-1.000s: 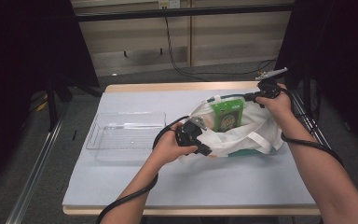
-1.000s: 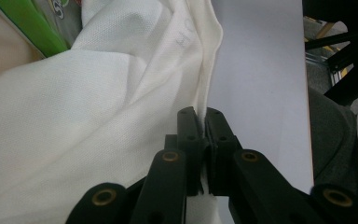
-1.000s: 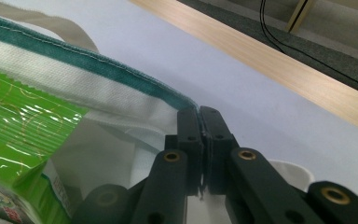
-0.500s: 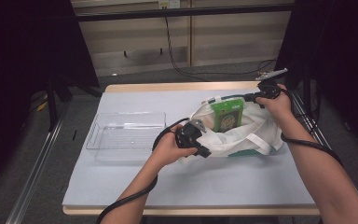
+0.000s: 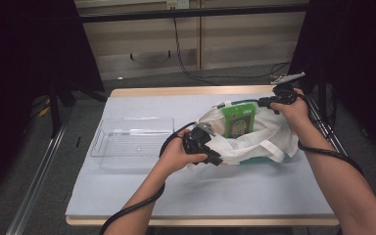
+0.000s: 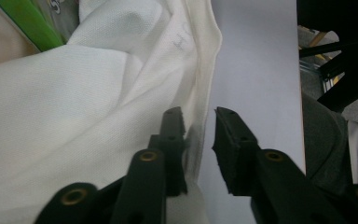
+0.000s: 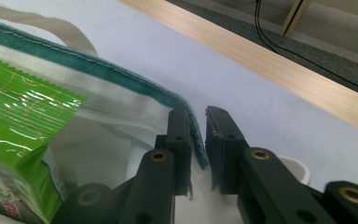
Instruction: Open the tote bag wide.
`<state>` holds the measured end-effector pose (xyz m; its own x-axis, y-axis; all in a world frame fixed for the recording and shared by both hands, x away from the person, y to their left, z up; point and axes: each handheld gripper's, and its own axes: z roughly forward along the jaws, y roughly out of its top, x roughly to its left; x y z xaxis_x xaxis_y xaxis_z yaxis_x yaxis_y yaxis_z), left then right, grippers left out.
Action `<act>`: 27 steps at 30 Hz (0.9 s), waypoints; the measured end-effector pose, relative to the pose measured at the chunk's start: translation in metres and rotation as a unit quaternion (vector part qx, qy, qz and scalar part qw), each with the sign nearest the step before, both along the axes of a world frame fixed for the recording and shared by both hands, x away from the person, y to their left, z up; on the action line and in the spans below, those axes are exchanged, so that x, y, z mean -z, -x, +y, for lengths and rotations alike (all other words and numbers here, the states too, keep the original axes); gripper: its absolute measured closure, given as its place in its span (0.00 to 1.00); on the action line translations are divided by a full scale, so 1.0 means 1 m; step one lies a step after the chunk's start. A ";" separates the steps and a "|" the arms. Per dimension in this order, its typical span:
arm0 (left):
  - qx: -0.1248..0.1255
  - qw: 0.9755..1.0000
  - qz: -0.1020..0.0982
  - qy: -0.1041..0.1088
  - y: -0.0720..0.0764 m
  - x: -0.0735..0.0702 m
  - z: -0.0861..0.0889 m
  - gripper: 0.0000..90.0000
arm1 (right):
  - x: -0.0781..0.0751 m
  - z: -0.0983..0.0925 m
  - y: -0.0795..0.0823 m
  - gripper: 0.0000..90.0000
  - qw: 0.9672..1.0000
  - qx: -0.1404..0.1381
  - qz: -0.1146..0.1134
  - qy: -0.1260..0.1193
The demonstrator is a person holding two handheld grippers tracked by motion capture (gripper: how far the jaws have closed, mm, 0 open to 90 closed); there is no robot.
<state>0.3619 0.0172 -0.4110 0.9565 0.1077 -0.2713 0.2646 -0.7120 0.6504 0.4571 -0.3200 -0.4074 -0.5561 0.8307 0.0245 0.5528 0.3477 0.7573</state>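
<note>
A white cloth bag [image 5: 269,142] with a green-trimmed rim lies on the table, mouth open, with a green snack packet [image 5: 237,121] standing inside. My left gripper [image 5: 214,157] is at the bag's near left edge. Its jaws have just been opening, and in the left gripper view [image 6: 199,116] they stand apart with the white hem [image 6: 200,70] loose between them. My right gripper [image 5: 265,103] is at the far rim. Its jaws have also just been opening; the green trim [image 7: 98,74] sits between them [image 7: 196,114], resting against one pad. The packet [image 7: 18,121] is just to the left.
A clear plastic tray [image 5: 132,142] sits on the left of the white table top [image 5: 225,191]. The table's wooden far edge [image 7: 279,65] runs behind the bag. Cables trail from both grippers across the table's front. A dark frame and floor cables surround the table.
</note>
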 end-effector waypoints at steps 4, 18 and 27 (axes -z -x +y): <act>-0.010 1.000 -0.006 0.005 -0.002 -0.008 0.002 0.69 | -0.002 -0.002 0.004 0.82 1.000 0.007 -0.006 -0.006; -0.043 0.999 -0.025 0.008 -0.010 -0.031 0.001 0.37 | -0.017 -0.011 0.021 0.64 1.000 0.018 -0.014 0.003; -0.053 0.998 -0.034 0.007 -0.013 -0.037 0.000 0.37 | -0.023 -0.007 0.032 0.59 1.000 0.008 -0.021 0.002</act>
